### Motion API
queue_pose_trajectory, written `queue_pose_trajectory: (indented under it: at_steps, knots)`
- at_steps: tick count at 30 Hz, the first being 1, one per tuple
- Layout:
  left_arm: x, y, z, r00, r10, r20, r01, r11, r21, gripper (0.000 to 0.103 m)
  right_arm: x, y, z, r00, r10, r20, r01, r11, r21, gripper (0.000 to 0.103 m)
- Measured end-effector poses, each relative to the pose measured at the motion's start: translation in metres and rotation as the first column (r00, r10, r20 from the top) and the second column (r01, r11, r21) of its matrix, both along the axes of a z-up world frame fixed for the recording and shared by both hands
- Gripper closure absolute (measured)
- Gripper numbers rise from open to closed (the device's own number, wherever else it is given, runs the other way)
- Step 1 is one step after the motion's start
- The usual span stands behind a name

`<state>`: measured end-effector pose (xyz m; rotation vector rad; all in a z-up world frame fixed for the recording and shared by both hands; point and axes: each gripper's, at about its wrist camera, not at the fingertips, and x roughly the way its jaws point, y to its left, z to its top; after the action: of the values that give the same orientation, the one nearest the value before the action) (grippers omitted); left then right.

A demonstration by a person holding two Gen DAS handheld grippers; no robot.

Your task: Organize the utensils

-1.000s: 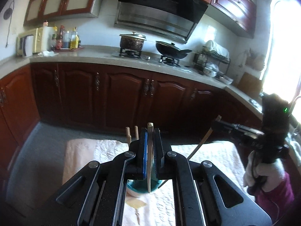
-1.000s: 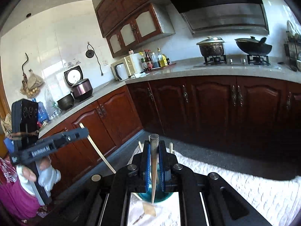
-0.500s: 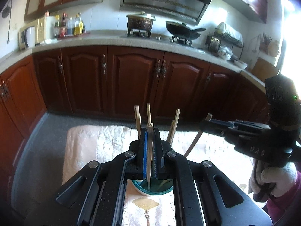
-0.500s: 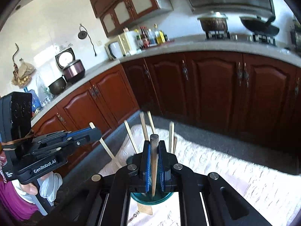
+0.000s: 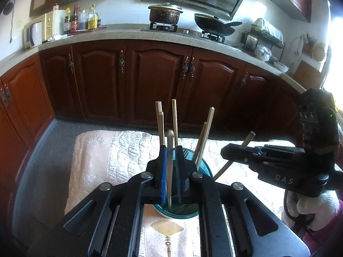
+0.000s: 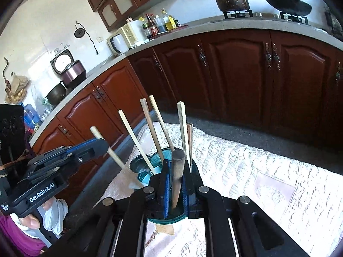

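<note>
Left tool point(image 5: 170, 167): jaws opening, with a chopstick point(image 5: 170, 167) upright between the pads, lower end over the cup point(image 5: 205, 171). Right tool point(image 6: 176, 182): jaws opening around a round-ended stick point(image 6: 177, 171), its tip inside the same cup. The teal cup stands on the cloth-covered bench point(image 5: 120, 154) just beyond both tools and holds several upright chopsticks point(image 6: 150, 124).

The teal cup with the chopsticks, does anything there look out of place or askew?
Nothing looks spilled or damaged. The teal cup stands upright on the embroidered cloth, with its chopsticks fanned at different angles. Each hand-held gripper is opening its jaws around another chopstick pointed into the cup.
</note>
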<state>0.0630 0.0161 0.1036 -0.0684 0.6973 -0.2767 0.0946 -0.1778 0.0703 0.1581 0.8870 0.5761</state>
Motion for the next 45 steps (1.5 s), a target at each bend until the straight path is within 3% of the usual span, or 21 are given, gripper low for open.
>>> queue_pose_trajectory:
  at_steps: [3,7,16,24,26,28,32,45]
  knots:
    - [0.000,0.000,-0.001,1.000,0.002,-0.004,-0.002,1.000,-0.006,0.077,-0.001,-0.003,0.000,1.000,-0.012,-0.003,0.012,1.000,0.003,0.074]
    - [-0.004,0.001,-0.001,1.000,0.006,-0.009,-0.006,1.000,-0.006,0.067,-0.008,-0.006,0.001,1.000,-0.026,-0.003,0.026,0.999,0.021,0.072]
    - [-0.017,0.003,0.006,1.000,0.022,0.010,-0.023,1.000,0.014,0.063,-0.026,-0.022,0.014,0.995,-0.086,0.040,0.086,0.996,-0.001,0.064]
    - [-0.040,0.010,0.013,0.998,0.056,0.042,-0.057,0.998,0.015,0.063,-0.066,-0.026,0.044,0.981,-0.129,0.145,0.134,0.991,-0.023,0.059]
    - [-0.047,0.010,0.014,0.997,0.061,0.052,-0.062,0.998,0.014,0.063,-0.080,-0.020,0.049,0.975,-0.135,0.177,0.143,0.989,-0.034,0.053]
    - [-0.055,0.010,0.013,0.996,0.073,0.056,-0.074,0.997,0.014,0.063,-0.092,-0.014,0.051,0.968,-0.145,0.204,0.158,0.986,-0.049,0.035]
    - [-0.066,0.007,0.009,0.995,0.088,0.056,-0.089,0.996,0.022,0.063,-0.110,0.004,0.046,0.960,-0.145,0.239,0.175,0.978,-0.109,0.035]
    - [-0.089,0.009,0.001,0.989,0.137,0.062,-0.140,0.989,0.047,0.063,-0.115,0.016,0.026,0.957,-0.220,0.188,0.241,0.966,-0.097,0.033]
